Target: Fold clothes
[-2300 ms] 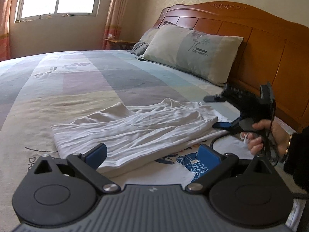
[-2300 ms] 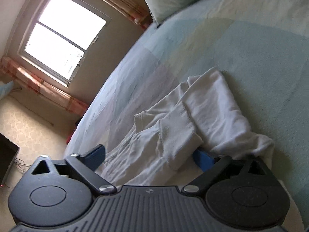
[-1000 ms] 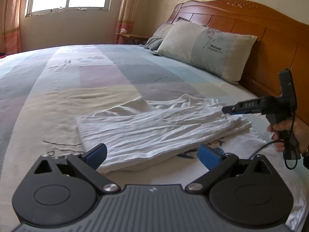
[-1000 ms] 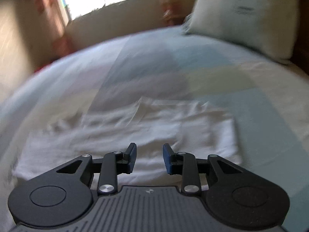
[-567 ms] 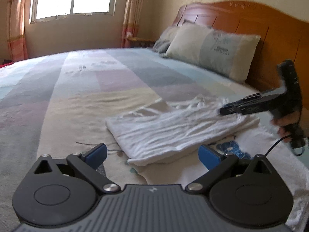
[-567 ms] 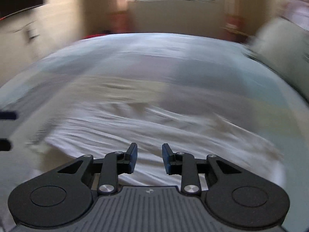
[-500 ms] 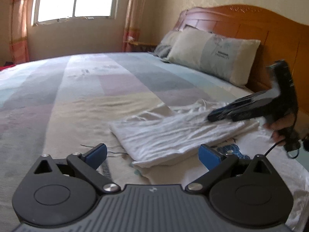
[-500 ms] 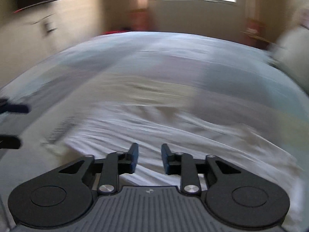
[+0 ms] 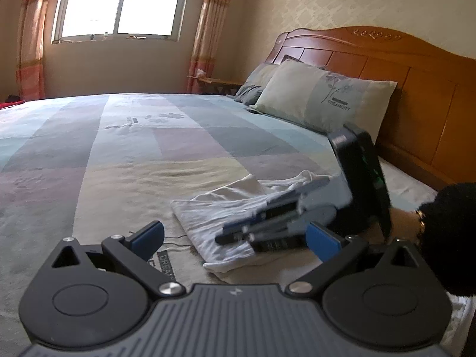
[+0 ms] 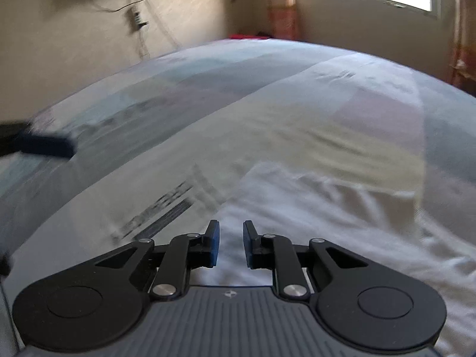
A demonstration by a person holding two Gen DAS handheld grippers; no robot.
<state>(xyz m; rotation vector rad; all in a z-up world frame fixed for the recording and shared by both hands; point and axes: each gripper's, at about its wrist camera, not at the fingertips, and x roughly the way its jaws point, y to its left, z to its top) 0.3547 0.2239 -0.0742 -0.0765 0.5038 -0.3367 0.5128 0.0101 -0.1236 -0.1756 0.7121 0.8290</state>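
Both claws empty: left claw (image 9: 235,238) spread wide, right claw (image 10: 228,244) narrowing, now swung across the folded shirt (image 9: 214,220).

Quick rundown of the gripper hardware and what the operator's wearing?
Both grippers match: left gripper and right gripper have a ribbed grey body with a small logo, black linkage arms on silver pivot screws, round black side discs, and blue pads on the fingers. From outside, the right unit shows a dark upright block. The person wears a fuzzy black sleeve and a gold-coloured wristband.
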